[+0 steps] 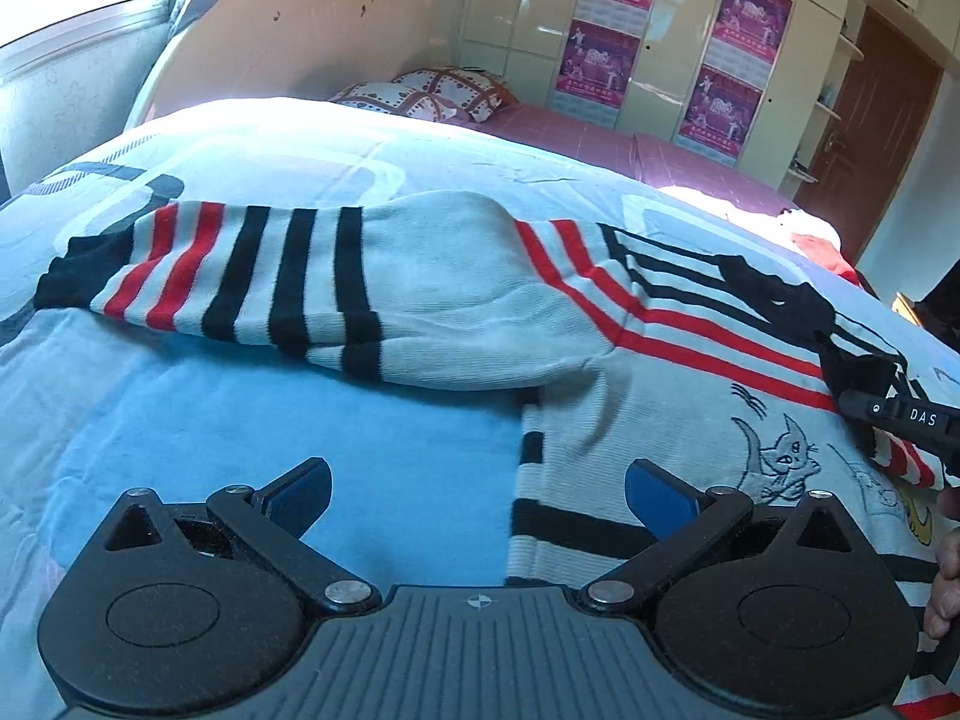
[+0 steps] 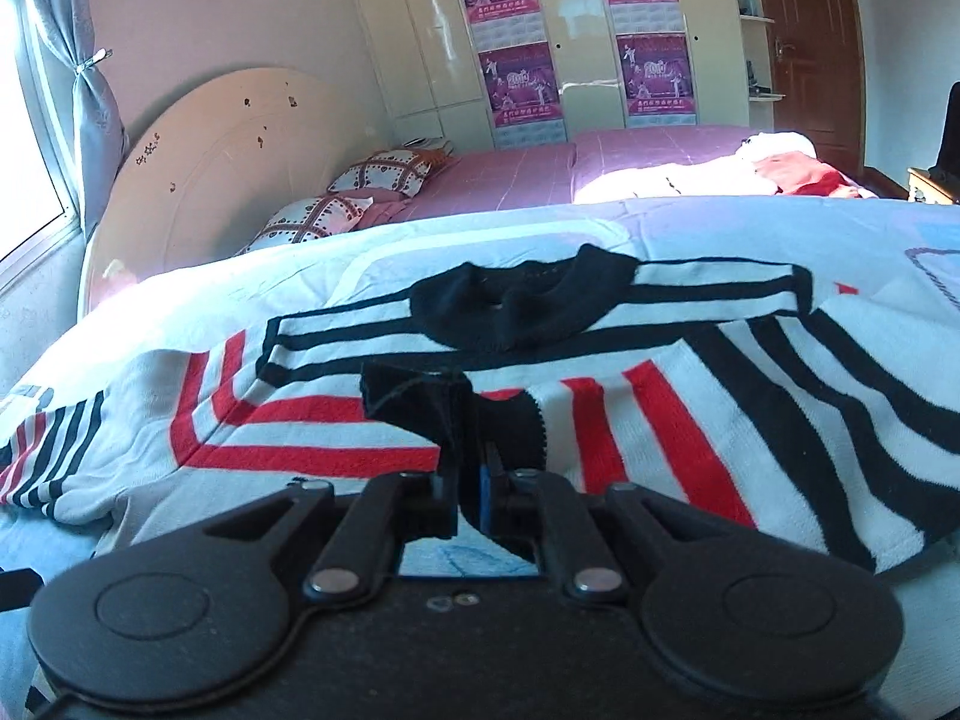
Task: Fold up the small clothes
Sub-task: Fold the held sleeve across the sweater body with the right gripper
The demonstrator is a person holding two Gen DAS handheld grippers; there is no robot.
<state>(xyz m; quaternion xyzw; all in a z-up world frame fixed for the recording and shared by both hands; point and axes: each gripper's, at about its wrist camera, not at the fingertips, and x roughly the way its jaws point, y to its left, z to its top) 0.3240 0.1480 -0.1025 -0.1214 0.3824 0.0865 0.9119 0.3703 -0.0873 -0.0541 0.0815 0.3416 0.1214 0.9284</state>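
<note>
A small white sweater (image 1: 480, 294) with black and red stripes and a cat drawing lies on a light blue bedspread (image 1: 360, 450). Its left sleeve stretches out to the left. My left gripper (image 1: 477, 495) is open and empty, low over the sweater's left hem edge. My right gripper (image 2: 471, 474) is shut on the black cuff (image 2: 420, 399) of the right sleeve, held folded over the sweater's chest (image 2: 336, 420), below the black collar (image 2: 516, 306). The right gripper also shows at the right edge of the left wrist view (image 1: 900, 414).
The bed continues with a pink sheet (image 2: 540, 174), patterned pillows (image 2: 384, 171) and a round headboard (image 2: 240, 144). A heap of white and red clothes (image 2: 780, 165) lies at the far right. A wardrobe with posters (image 2: 522, 78) and a brown door stand behind.
</note>
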